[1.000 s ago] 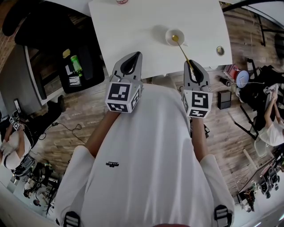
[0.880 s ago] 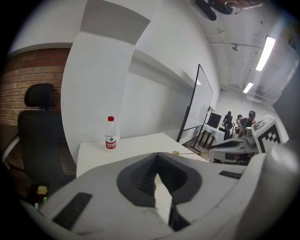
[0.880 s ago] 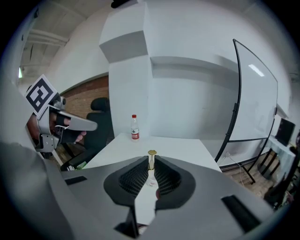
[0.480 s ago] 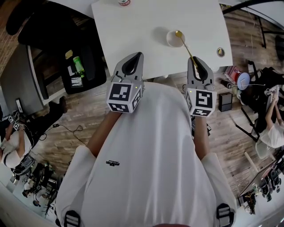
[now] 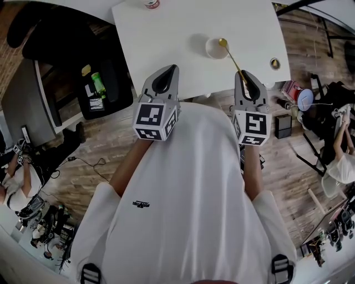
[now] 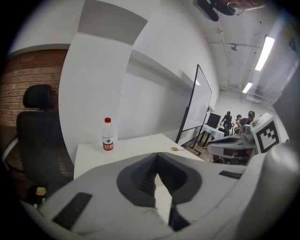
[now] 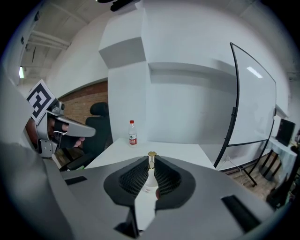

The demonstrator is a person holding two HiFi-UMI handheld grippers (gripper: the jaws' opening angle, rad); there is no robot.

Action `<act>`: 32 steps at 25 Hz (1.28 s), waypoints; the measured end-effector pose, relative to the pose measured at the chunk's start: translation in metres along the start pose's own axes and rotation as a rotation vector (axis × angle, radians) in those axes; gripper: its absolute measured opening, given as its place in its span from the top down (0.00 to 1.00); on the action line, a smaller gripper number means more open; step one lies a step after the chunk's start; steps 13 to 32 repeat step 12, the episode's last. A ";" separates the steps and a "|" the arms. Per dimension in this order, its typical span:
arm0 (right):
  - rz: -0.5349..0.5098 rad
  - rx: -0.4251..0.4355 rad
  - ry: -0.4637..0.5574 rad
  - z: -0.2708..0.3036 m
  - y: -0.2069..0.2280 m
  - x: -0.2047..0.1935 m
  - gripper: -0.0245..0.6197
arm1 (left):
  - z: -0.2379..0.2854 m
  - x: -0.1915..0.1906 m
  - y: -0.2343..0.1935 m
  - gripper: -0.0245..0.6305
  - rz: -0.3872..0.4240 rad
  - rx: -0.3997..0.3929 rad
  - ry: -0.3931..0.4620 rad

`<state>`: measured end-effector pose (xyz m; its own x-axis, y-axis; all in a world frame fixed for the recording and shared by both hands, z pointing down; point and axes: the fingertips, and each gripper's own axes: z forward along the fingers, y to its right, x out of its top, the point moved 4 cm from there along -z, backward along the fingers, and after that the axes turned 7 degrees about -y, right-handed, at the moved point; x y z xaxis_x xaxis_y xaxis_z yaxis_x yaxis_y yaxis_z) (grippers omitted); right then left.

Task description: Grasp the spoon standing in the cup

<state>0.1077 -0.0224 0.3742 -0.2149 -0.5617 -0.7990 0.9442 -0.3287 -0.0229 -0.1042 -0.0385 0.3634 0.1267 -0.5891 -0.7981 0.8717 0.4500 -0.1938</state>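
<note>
A white cup (image 5: pixel 214 49) stands on the white table (image 5: pixel 166 33). A gold spoon (image 5: pixel 231 56) slants from its bowl, over the cup's right rim, down to my right gripper (image 5: pixel 242 74), which is shut on the handle's end. In the right gripper view the spoon (image 7: pixel 151 158) stands pinched between the dark pads, its bowl just above the tips of my right gripper (image 7: pixel 151 161). My left gripper (image 5: pixel 172 68) hovers over the table's front edge, left of the cup, shut and empty. In the left gripper view the tips of my left gripper (image 6: pixel 157 155) meet and the spoon (image 6: pixel 175 149) shows far right.
A water bottle (image 5: pixel 151 3) with a red cap stands at the table's far edge; the bottle (image 7: pixel 133 133) also shows ahead in the right gripper view. A round metal grommet (image 5: pixel 275 63) sits near the right corner. A black office chair (image 5: pixel 50 33) stands left of the table.
The spoon's bowl has come out of the cup and now sits over its right rim. My right gripper has shifted slightly forward with it. The left gripper has stayed put.
</note>
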 end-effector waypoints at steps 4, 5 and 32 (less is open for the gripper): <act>0.006 0.006 -0.004 0.001 0.000 -0.003 0.90 | 0.001 0.000 0.001 0.97 0.003 0.002 0.001; 0.006 0.007 -0.006 0.001 0.000 -0.003 0.90 | 0.001 0.000 0.001 0.97 0.003 0.004 0.001; 0.001 0.010 -0.005 0.007 0.005 0.002 0.90 | 0.005 0.002 -0.004 0.97 -0.001 0.012 0.000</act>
